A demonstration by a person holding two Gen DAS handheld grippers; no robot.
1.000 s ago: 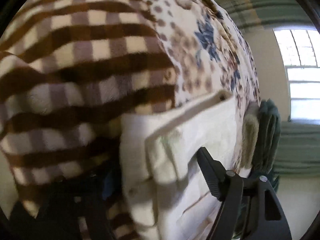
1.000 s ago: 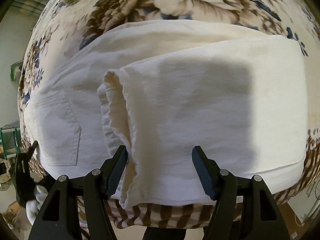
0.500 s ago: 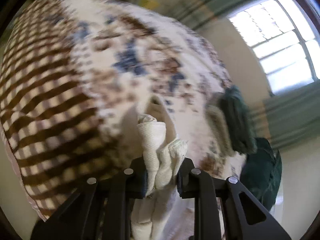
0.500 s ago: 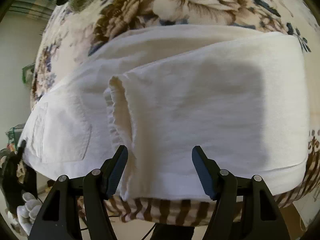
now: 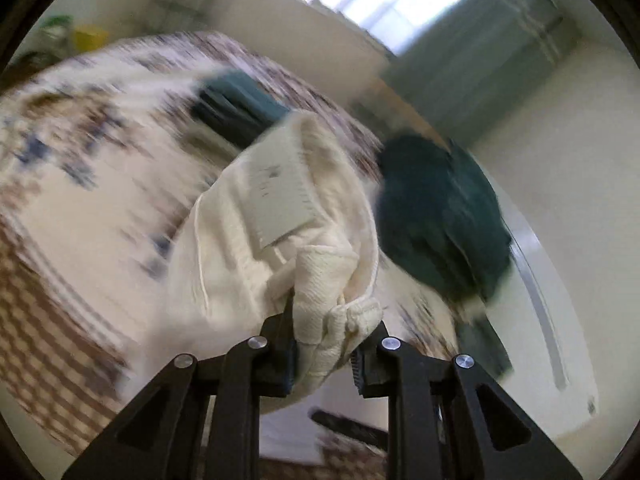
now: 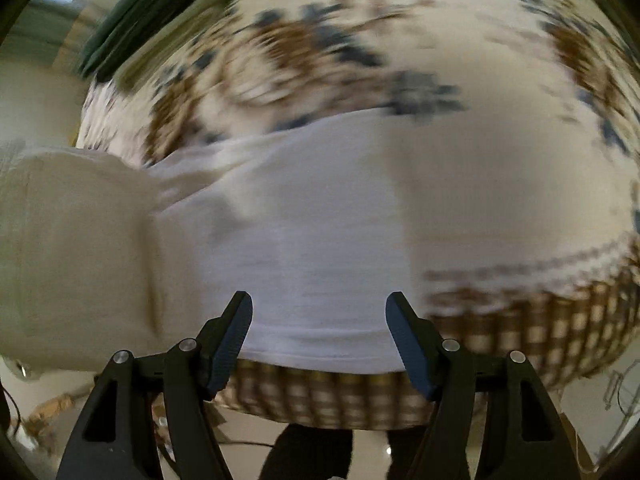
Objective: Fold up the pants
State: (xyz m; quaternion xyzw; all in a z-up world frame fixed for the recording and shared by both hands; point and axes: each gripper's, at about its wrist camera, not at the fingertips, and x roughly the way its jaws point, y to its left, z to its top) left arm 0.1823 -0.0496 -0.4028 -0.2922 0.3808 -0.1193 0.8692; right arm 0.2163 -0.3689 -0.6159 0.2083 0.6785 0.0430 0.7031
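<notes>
The white pants (image 6: 312,224) lie folded on the flowered bedspread, near the bed's front edge. My left gripper (image 5: 324,344) is shut on the waistband end of the pants (image 5: 280,216) and holds it lifted above the bed; a grey label shows on the raised cloth. In the right wrist view that lifted end (image 6: 72,256) hangs at the left. My right gripper (image 6: 319,316) is open and empty, just in front of the pants' near edge. Both views are blurred by motion.
The bed has a flowered cover (image 6: 360,52) over a brown checked blanket (image 6: 520,320). Dark green folded clothes (image 5: 440,216) lie on the bed beyond the lifted cloth. A window (image 5: 372,4) and green curtains are behind.
My left gripper closed on the waistband end and lifted it up and over, swinging toward the window side. My right gripper stayed open and shifted along the pants' near edge.
</notes>
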